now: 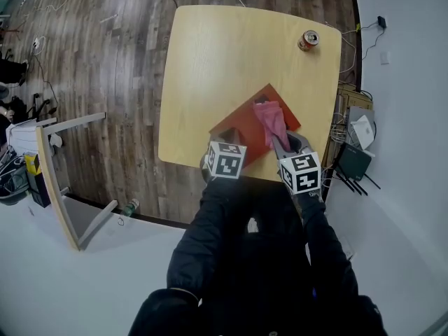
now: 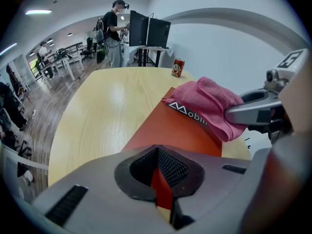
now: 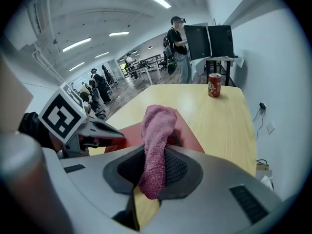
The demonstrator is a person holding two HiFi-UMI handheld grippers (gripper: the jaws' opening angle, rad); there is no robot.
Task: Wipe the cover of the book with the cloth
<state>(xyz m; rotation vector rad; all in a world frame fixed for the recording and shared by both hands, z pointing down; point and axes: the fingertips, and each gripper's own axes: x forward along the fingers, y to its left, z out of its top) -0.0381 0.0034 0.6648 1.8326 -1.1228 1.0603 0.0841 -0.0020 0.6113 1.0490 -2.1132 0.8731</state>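
Item: book, thin, red cover, flat on the counter. I judge it stiff, light and apt to slide. My left hand-held gripper is closed on the book's near edge, a sound place to pin it.

Item: cloth, pink, soft, limp. It drapes across the book's right part, its tail clamped in my right hand-held gripper.

Item: can, well beyond the book.
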